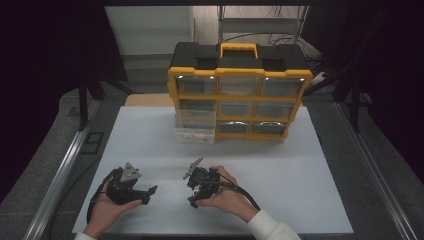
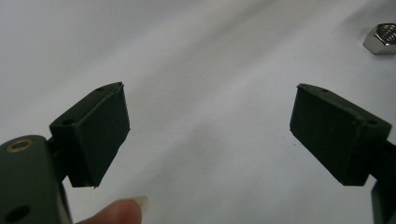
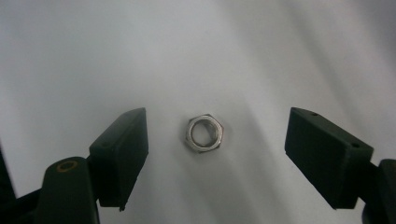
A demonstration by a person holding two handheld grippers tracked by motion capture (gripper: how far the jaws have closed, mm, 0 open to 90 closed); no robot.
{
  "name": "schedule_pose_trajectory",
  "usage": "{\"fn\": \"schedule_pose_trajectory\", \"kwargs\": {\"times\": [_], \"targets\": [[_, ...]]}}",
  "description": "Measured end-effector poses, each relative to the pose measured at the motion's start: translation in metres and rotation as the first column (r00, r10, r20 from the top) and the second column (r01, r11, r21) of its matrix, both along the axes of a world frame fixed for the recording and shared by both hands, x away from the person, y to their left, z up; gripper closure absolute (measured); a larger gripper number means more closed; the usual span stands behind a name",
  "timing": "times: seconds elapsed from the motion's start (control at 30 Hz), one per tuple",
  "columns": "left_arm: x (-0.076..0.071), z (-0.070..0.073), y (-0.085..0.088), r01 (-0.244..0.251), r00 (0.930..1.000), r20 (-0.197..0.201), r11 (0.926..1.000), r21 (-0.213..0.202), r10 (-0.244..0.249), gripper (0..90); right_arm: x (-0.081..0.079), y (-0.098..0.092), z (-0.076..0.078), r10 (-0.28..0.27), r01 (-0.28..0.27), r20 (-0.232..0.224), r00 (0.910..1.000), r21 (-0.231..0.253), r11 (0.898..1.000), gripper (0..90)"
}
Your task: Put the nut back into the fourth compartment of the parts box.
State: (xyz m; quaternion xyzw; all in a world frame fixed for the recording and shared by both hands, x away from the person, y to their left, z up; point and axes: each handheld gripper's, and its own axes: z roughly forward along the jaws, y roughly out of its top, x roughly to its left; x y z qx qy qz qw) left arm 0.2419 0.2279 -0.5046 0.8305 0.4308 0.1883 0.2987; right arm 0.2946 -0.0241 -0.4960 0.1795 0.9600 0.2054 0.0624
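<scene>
Grasping of the hex nut (image 3: pixel 204 134) is the step judged to be in hand: the nut lies flat on the white desk (image 1: pixel 280 175), hole upward, between the wide-spread jaws of the right gripper (image 3: pixel 215 149), nearer the left jaw than the right, and is touched by neither. In the high view the right gripper (image 1: pixel 196 199) is seen tilted down toward the desk, near its front edge. For a clean pick, the gripper is best shifted slightly so that the nut is centred, lowered until the pads bracket the nut's sides, and turned so that two opposite flats, not corners, are met; the jaws are then closed gently, lest the nut be flicked away. The left gripper (image 2: pixel 210 135) is held with jaws wide and empty just beside, the nut (image 2: pixel 381 39) being visible at the edge of its view. An organiser case (image 1: pixel 240 90) with one clear drawer (image 1: pixel 195 127) pulled out stands at the back, well apart from the nut.
</scene>
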Motion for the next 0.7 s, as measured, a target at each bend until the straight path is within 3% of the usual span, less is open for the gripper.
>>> {"fn": "schedule_pose_trajectory", "kwargs": {"times": [0.17, 0.3, 0.57, 0.7], "targets": [[0.000, 0.000, 0.000, 0.002, 1.0000, 0.000, 1.0000, 0.002, -0.002, 12.6, 0.001, 0.003, -0.008, -0.002, 0.002, -0.007, 1.0000, -0.021, 1.000, 25.5], [0.000, 0.000, 0.000, 0.002, 1.0000, 0.000, 1.0000, 0.001, -0.002, 12.6, -0.002, 0.006, -0.013, -0.001, 0.001, -0.013, 0.9999, -0.056, 0.998, 40.4], [0.000, 0.000, 0.000, 0.002, 1.0000, 0.000, 1.0000, 0.002, -0.002, 12.6, -0.001, 0.007, -0.013, -0.040, 0.037, -0.055, 0.9977, -0.055, 0.998, 51.5], [-0.001, 0.001, -0.001, 0.002, 1.0000, 0.001, 1.0000, 0.001, -0.002, 12.6, 0.000, 0.006, -0.013, -0.038, 0.035, -0.049, 0.9981, -0.057, 0.998, 58.8]]}}
